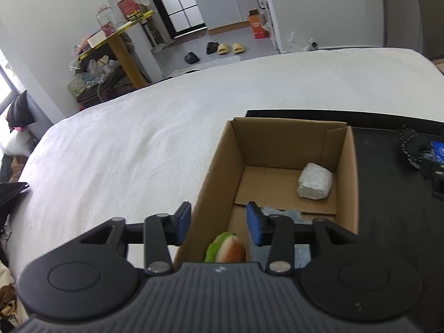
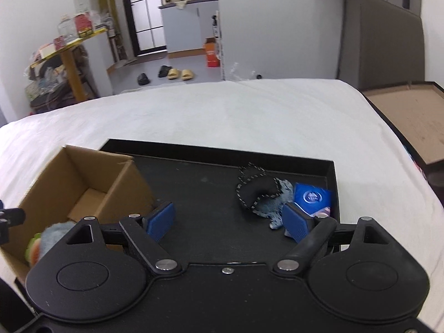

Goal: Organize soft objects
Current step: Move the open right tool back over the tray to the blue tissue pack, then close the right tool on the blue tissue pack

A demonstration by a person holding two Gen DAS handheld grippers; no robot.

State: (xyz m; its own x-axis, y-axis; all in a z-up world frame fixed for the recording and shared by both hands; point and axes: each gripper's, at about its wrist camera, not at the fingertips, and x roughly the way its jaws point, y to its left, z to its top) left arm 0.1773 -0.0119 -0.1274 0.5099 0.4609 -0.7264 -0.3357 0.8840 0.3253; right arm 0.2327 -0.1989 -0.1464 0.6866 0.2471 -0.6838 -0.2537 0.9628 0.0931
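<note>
An open cardboard box (image 1: pixel 348 166) stands on a black tray (image 1: pixel 394 216) on a white bed. Inside lie a white wrapped bundle (image 1: pixel 315 181), a plush burger (image 1: pixel 226 248) and a light blue cloth (image 1: pixel 285 212). My left gripper (image 1: pixel 219 223) is open and empty, its fingers either side of the box's left wall, above the burger. In the right wrist view my right gripper (image 2: pixel 229 222) is open and empty above the tray (image 2: pixel 199 194). A black pouch with dotted trim (image 2: pixel 256 188), a denim scrap (image 2: pixel 273 213) and a blue packet (image 2: pixel 313 198) lie ahead of it. The box (image 2: pixel 127 183) is on its left.
The white bed (image 1: pixel 138 152) spreads to the left and beyond the tray. A flat brown box lid (image 2: pixel 410 119) lies at the bed's right edge. A cluttered yellow shelf (image 1: pixel 116 44) and slippers (image 1: pixel 227 47) stand on the floor far behind.
</note>
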